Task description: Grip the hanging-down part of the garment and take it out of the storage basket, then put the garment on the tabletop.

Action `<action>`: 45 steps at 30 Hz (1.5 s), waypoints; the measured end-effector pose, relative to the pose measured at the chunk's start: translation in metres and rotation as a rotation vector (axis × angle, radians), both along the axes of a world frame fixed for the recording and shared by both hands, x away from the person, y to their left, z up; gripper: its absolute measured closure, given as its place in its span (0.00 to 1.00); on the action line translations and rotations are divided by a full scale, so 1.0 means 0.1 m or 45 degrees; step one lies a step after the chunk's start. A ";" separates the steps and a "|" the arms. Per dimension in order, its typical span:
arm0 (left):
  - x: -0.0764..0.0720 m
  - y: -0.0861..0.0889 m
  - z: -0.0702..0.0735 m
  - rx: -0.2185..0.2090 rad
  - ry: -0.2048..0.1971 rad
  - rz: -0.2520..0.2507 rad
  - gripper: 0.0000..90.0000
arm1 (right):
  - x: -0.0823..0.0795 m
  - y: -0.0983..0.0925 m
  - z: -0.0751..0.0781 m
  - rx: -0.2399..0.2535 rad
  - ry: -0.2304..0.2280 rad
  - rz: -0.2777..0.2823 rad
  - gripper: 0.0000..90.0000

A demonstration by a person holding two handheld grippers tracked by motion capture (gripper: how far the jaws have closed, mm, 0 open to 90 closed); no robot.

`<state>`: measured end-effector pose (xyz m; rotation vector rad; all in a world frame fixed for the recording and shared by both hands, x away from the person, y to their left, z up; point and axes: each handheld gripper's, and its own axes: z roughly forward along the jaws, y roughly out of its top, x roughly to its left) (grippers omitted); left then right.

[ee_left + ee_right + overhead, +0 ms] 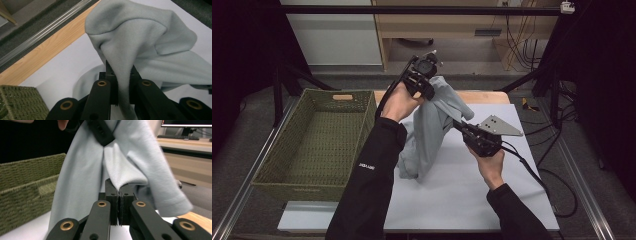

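A pale grey-blue garment (428, 131) hangs above the white table cover (462, 195), its lower end resting on the cover. My left gripper (428, 92) holds it up high near the table's far edge, shut on a bunched fold of the garment (122, 82). My right gripper (460, 125) is lower and to the right, shut on an edge of the garment (125, 182). In the right gripper view the left gripper (101, 131) shows above, pinching the cloth.
A green woven basket (319, 142) with nothing in it stands left of the cover, close to the person's left sleeve. The wooden table edge (482, 96) runs behind the garment. Cables lie on the floor at right.
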<state>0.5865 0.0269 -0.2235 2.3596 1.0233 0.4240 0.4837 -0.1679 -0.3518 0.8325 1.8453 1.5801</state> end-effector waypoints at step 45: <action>-0.11 -0.06 -0.76 -0.030 0.065 -0.127 0.92 | -0.54 -0.79 -0.63 0.108 0.082 -0.143 0.01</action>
